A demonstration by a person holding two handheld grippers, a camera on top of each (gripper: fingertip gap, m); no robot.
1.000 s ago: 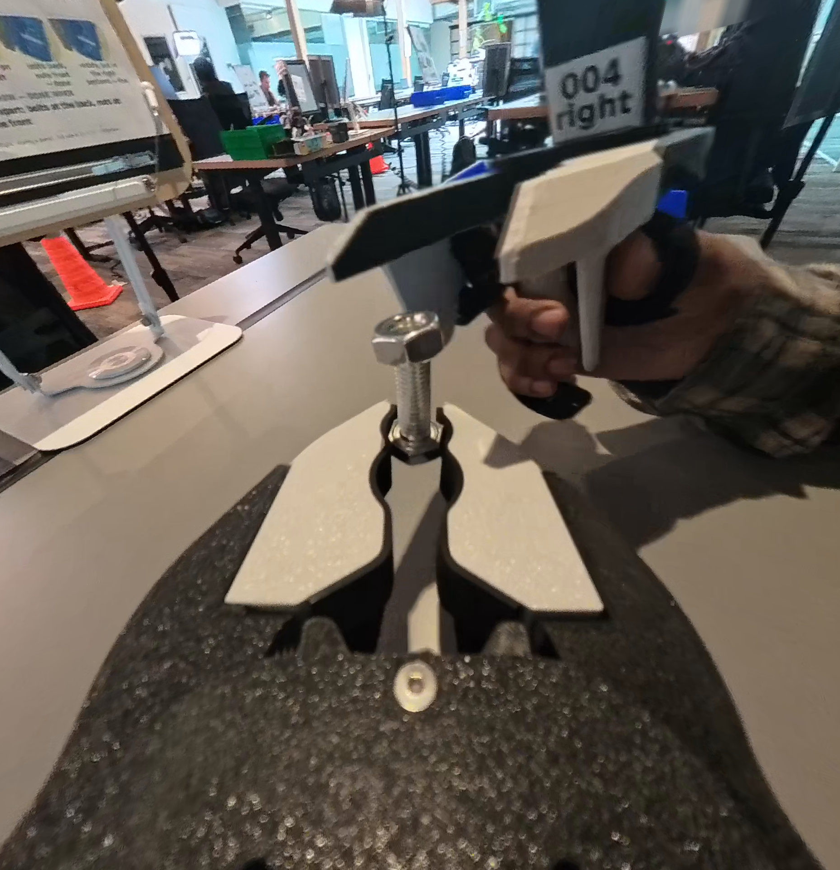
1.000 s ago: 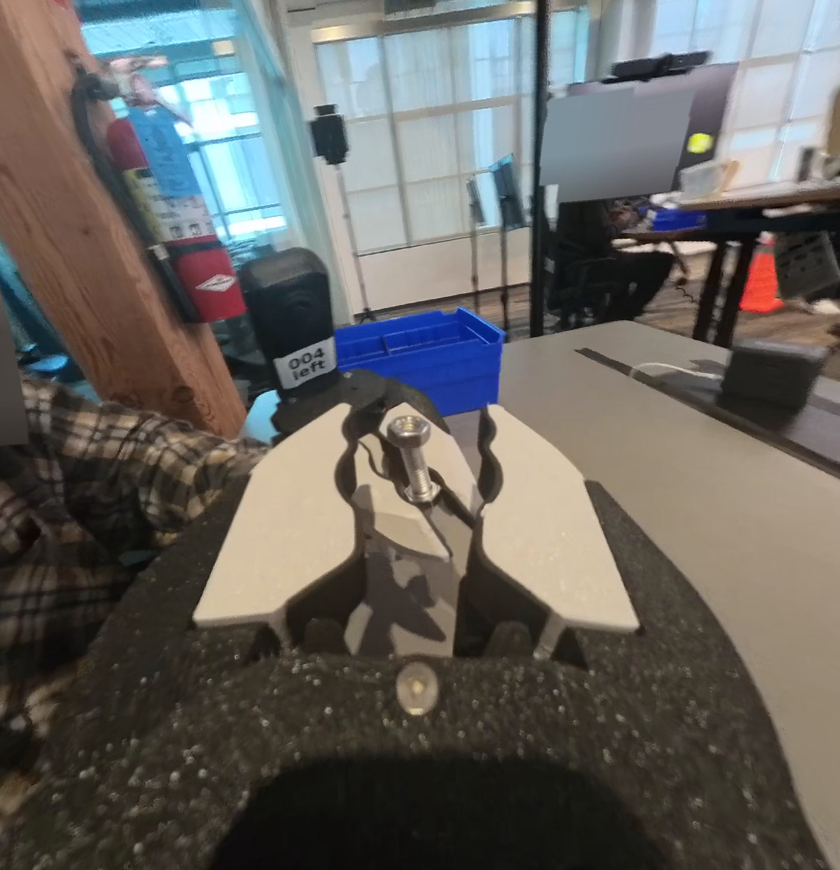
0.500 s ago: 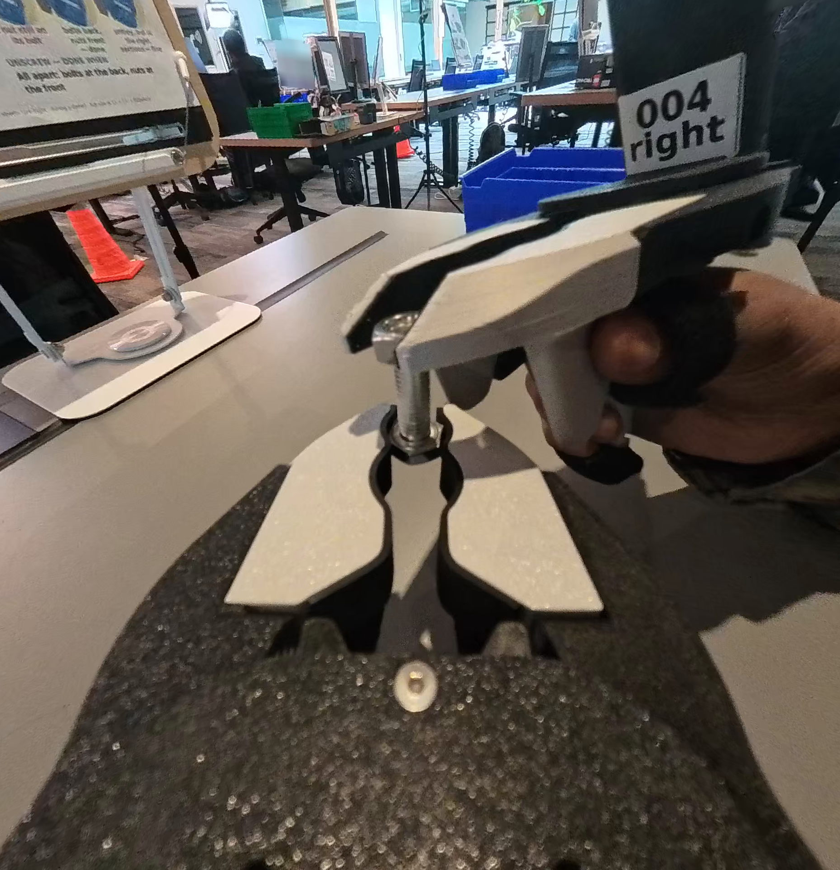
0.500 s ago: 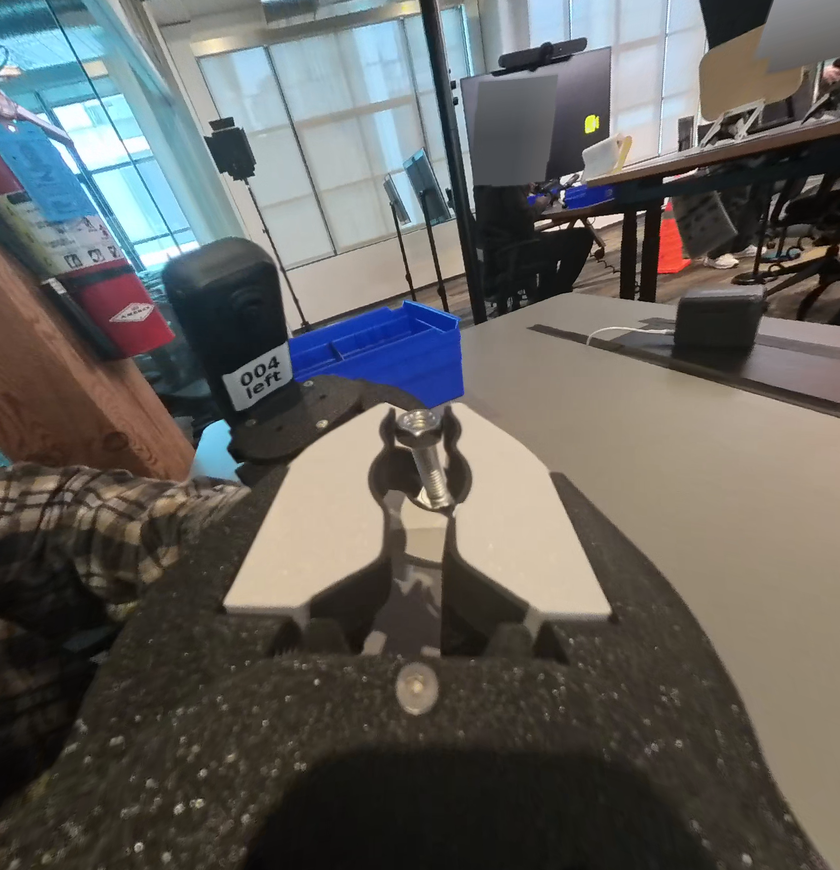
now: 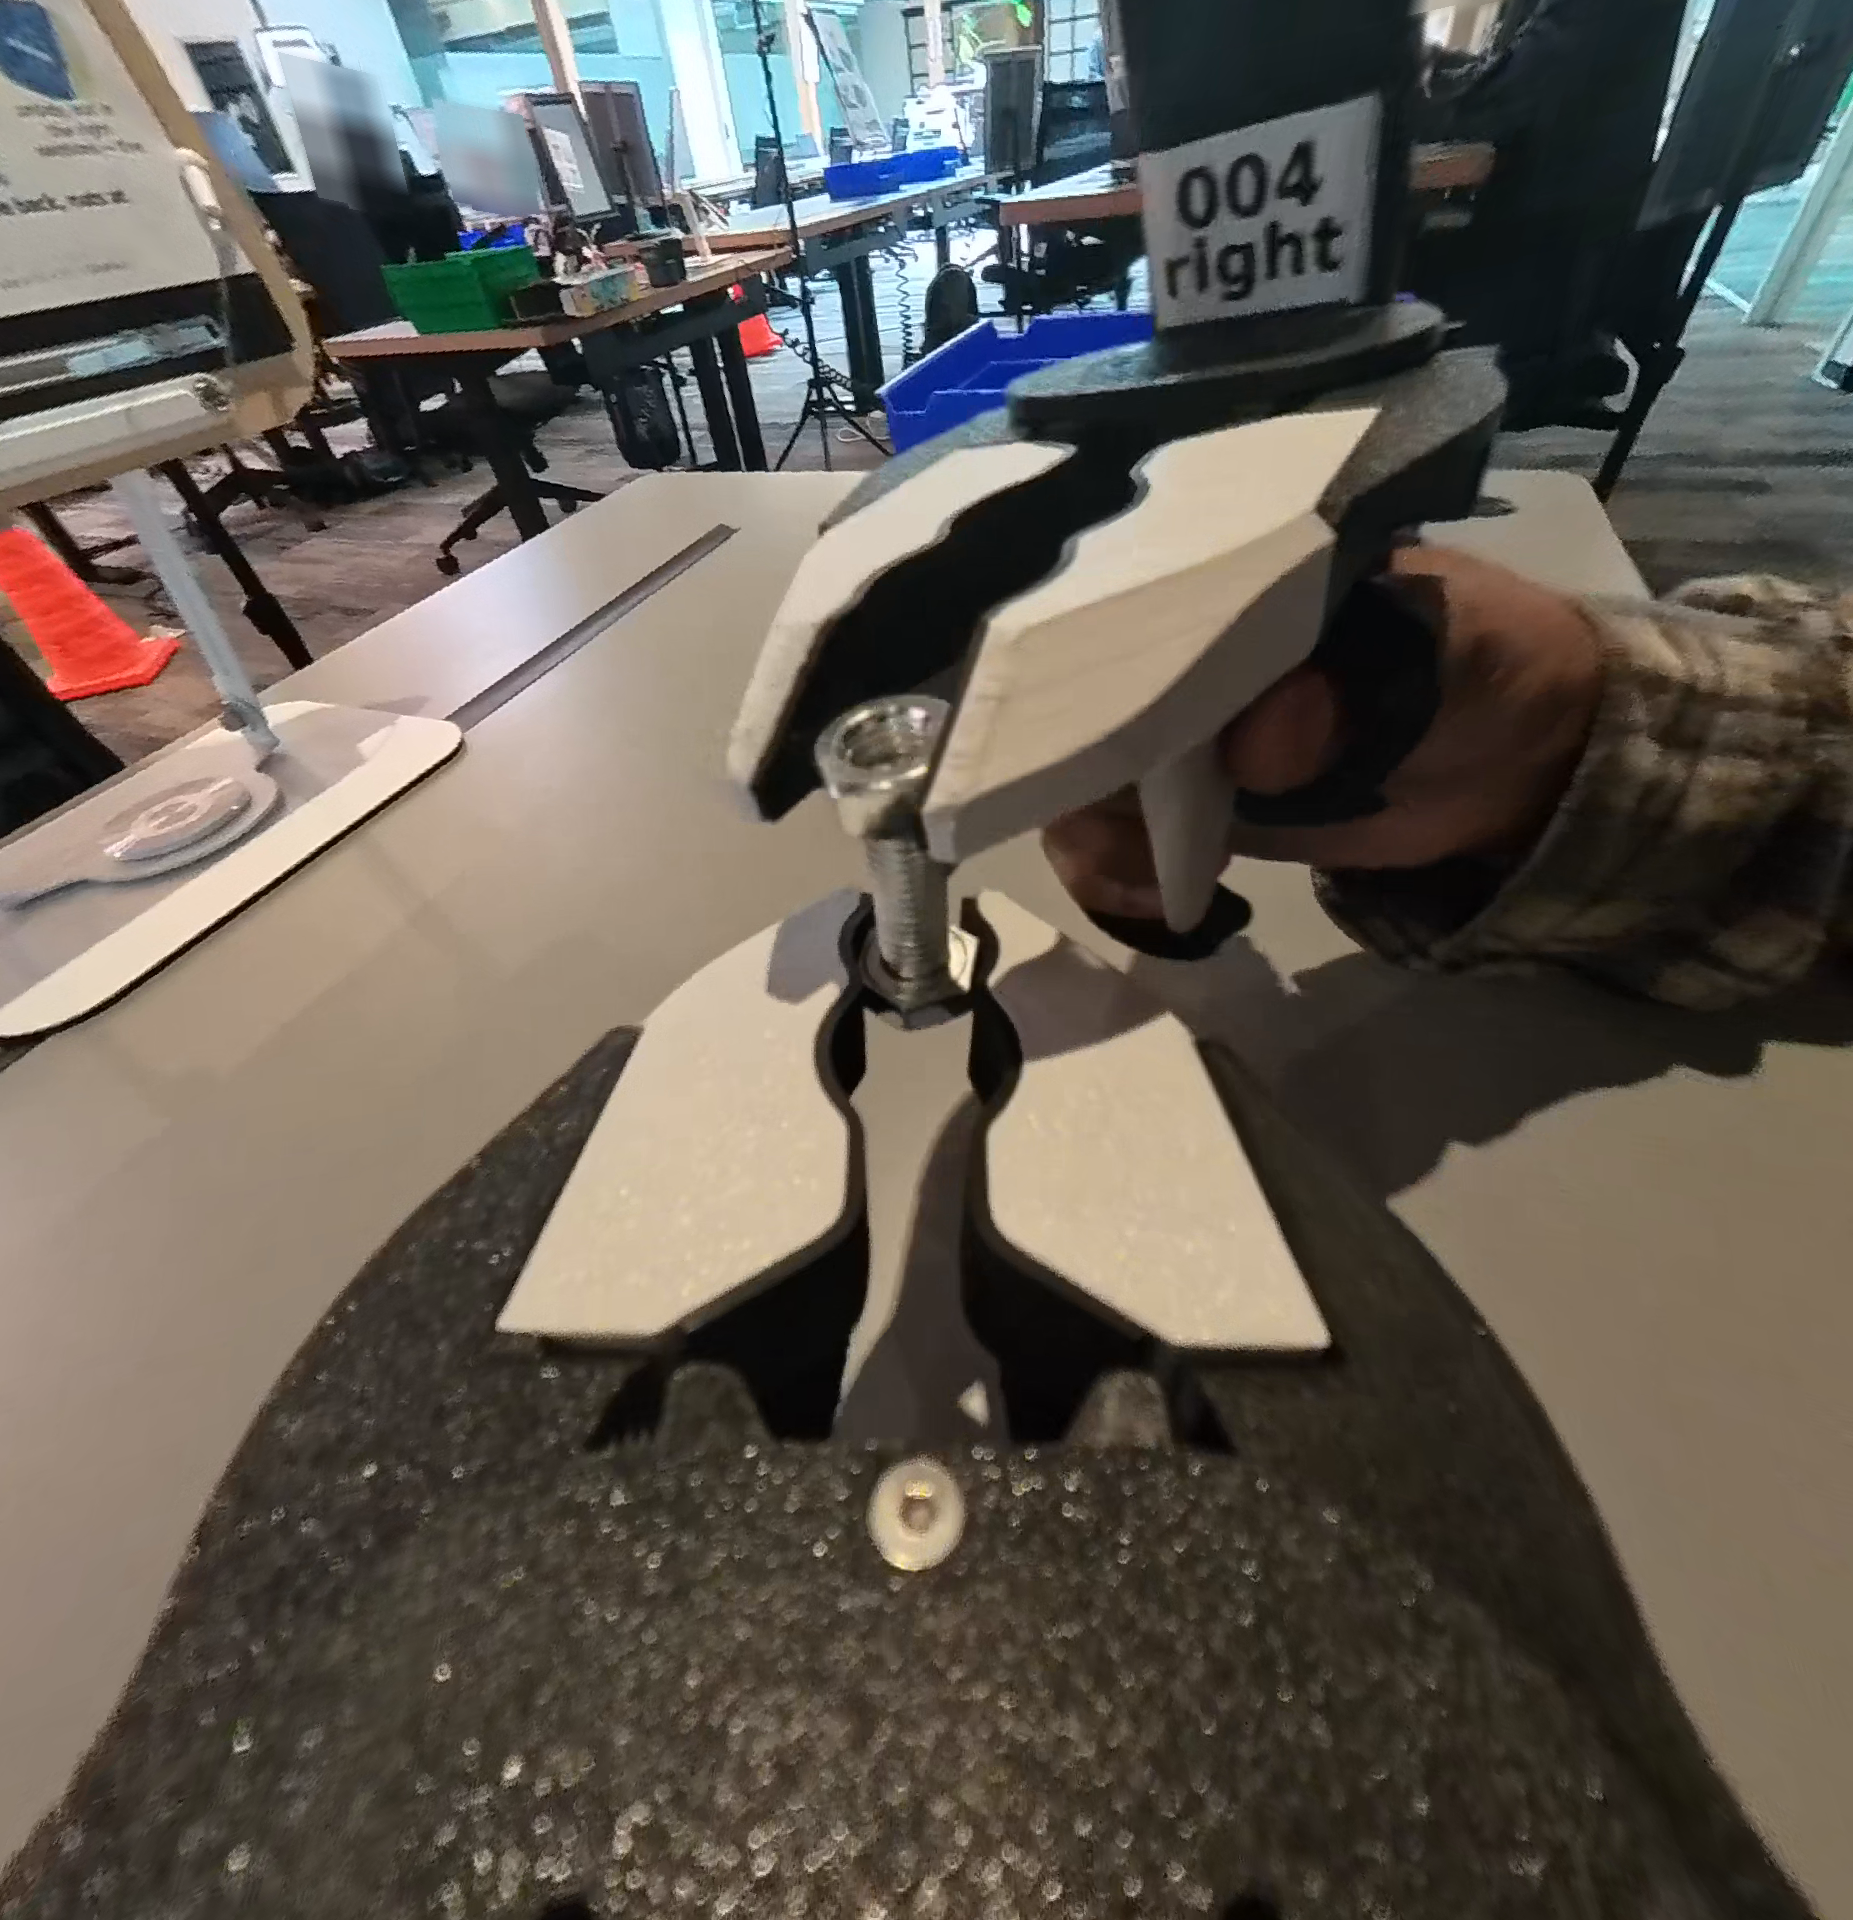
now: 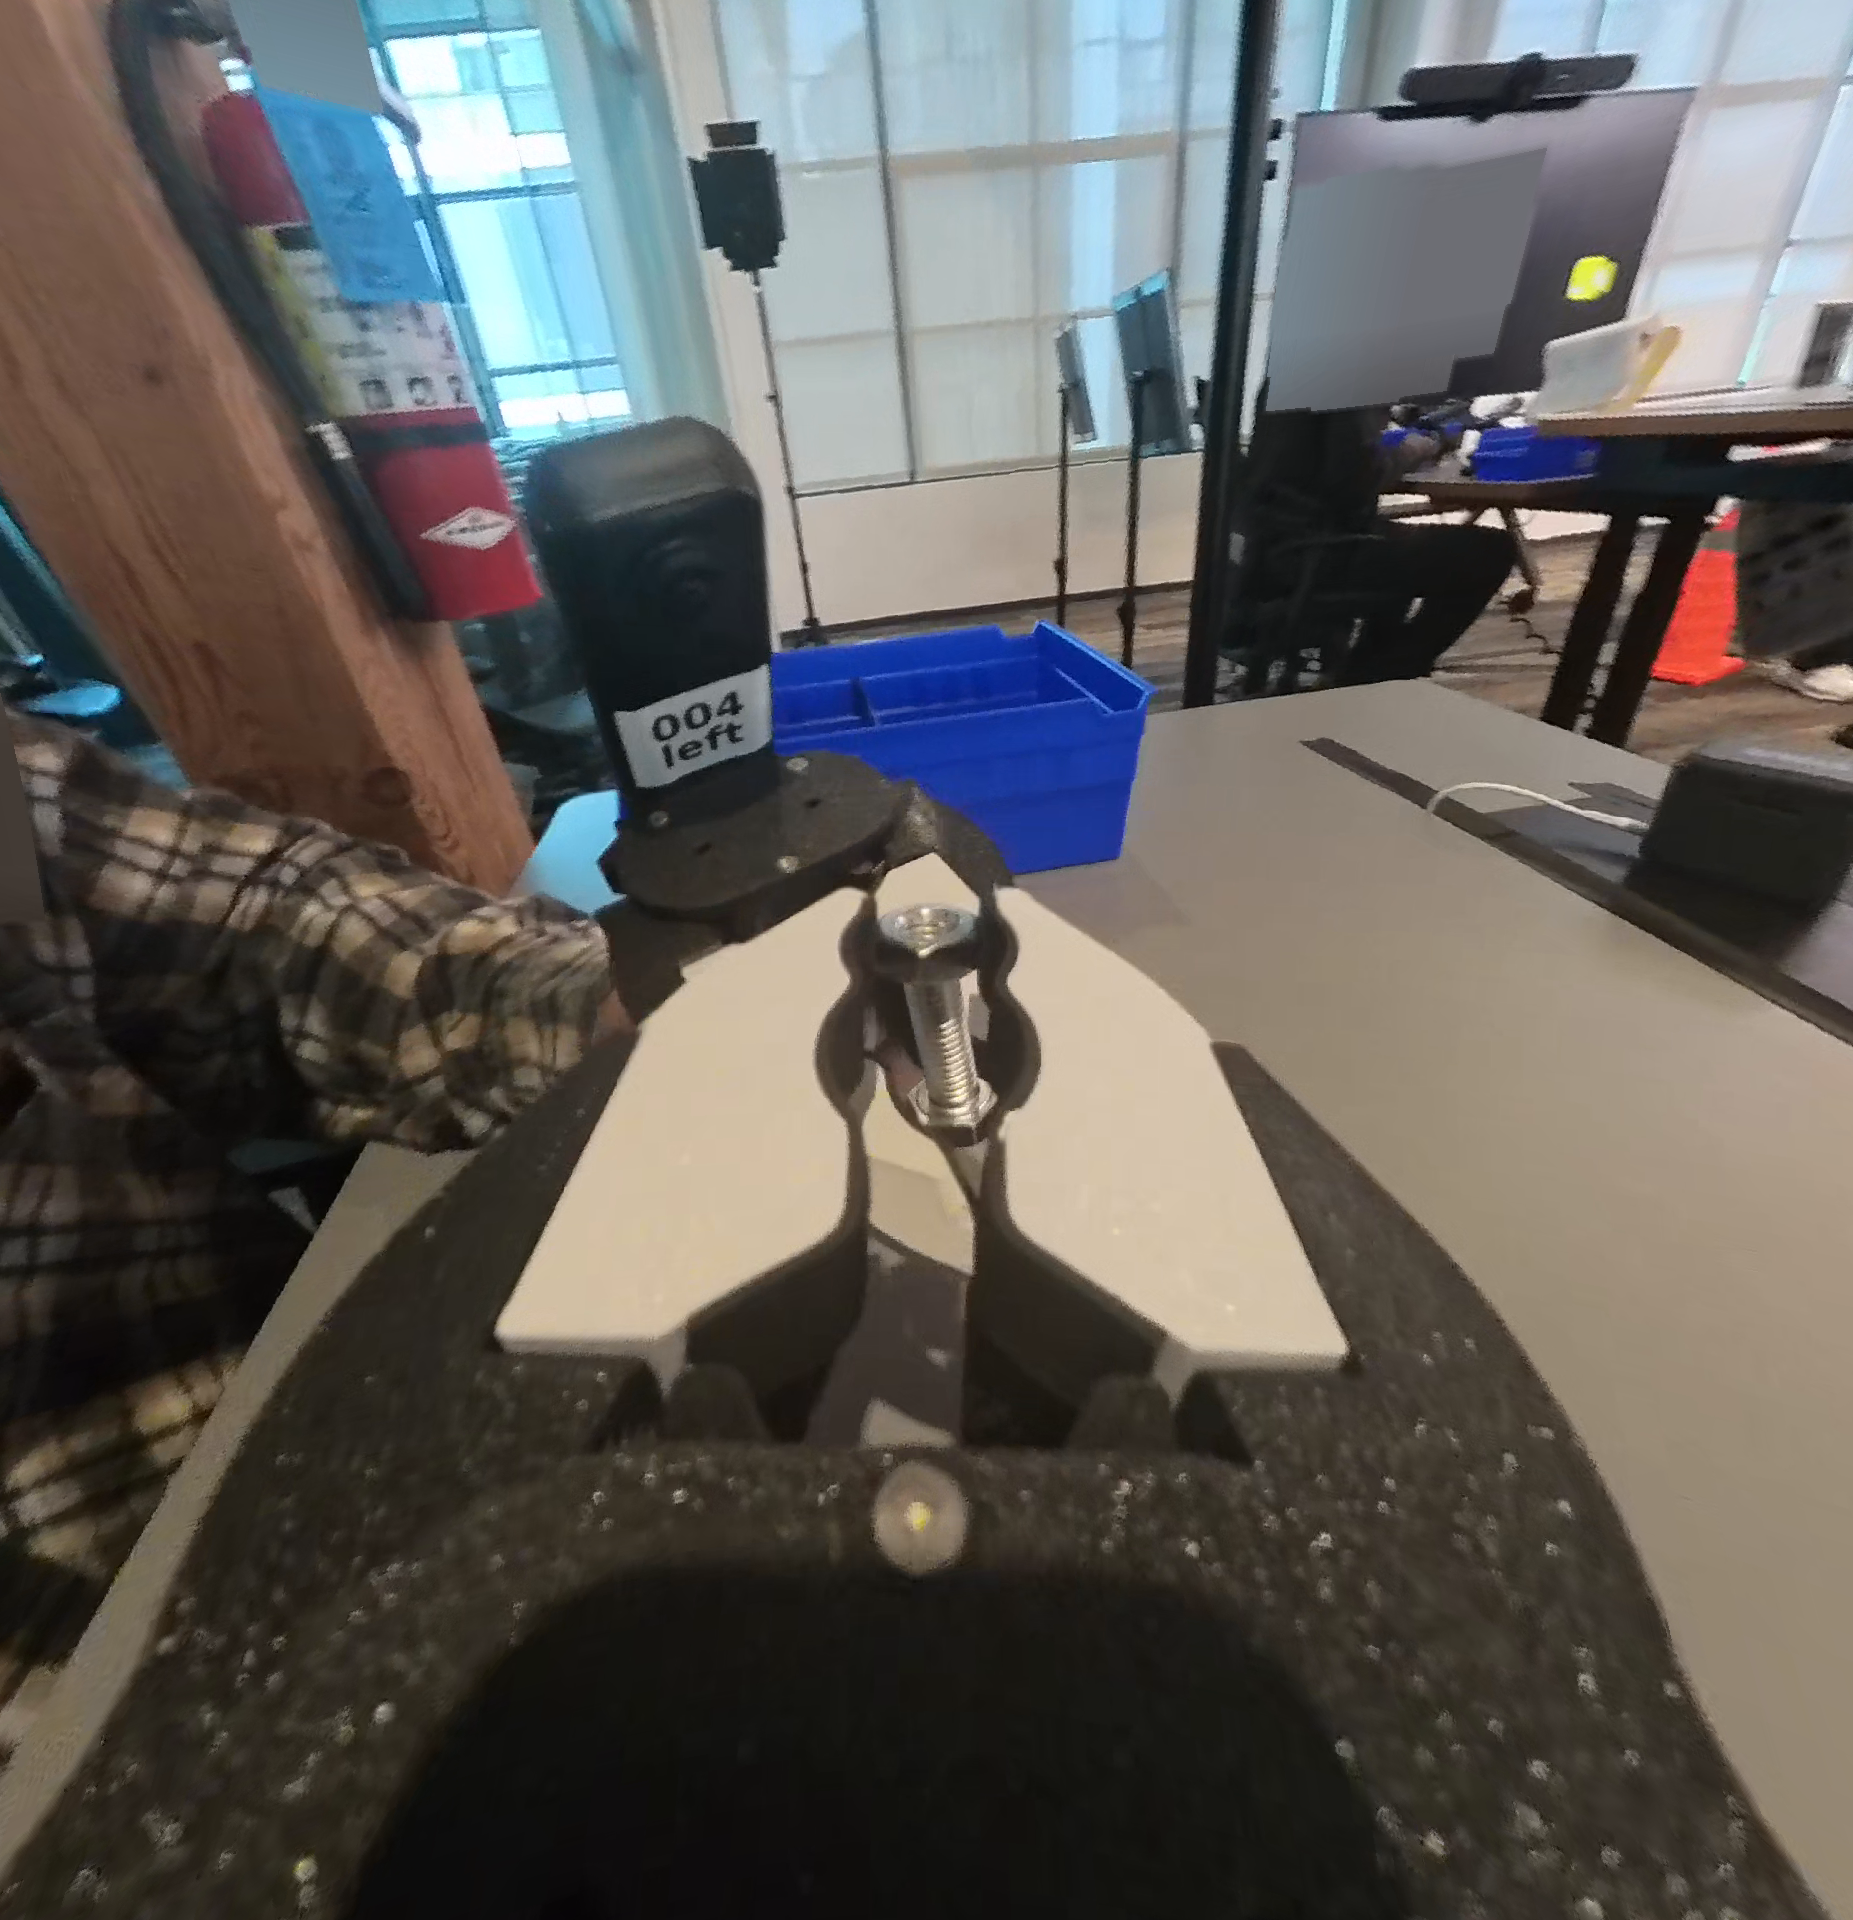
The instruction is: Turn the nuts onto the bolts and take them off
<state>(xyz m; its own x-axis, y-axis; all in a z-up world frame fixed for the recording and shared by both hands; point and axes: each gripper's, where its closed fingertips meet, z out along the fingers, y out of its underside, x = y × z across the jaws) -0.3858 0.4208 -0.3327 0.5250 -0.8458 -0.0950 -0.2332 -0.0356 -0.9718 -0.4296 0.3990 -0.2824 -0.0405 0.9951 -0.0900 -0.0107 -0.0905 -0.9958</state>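
Note:
A silver bolt (image 5: 904, 894) stands upright over the grey table (image 5: 382, 1039), head up. A hex nut (image 5: 917, 982) sits on its lower end. My left gripper (image 5: 917, 961) is shut on the nut. My right gripper (image 5: 849, 795) comes in from the upper right and is shut on the bolt head (image 5: 880, 753). In the right wrist view my right gripper (image 6: 927, 920) clamps the bolt head (image 6: 927, 930). The threaded shaft (image 6: 943, 1044) runs down to the nut (image 6: 953, 1107), with the left gripper's fingers underneath.
A white stand base (image 5: 174, 831) lies on the table at the left. A blue bin (image 6: 963, 727) stands at the table's far edge. A black box (image 6: 1753, 831) with a white cable sits at the right. A person's plaid sleeve (image 5: 1680, 790) follows each gripper. My right fingertips sit around 6 cm from my left ones.
My right gripper was open beside the bolt head, then shut on it. It has since swung round the bolt with the head in its grip. The left gripper stays on the nut.

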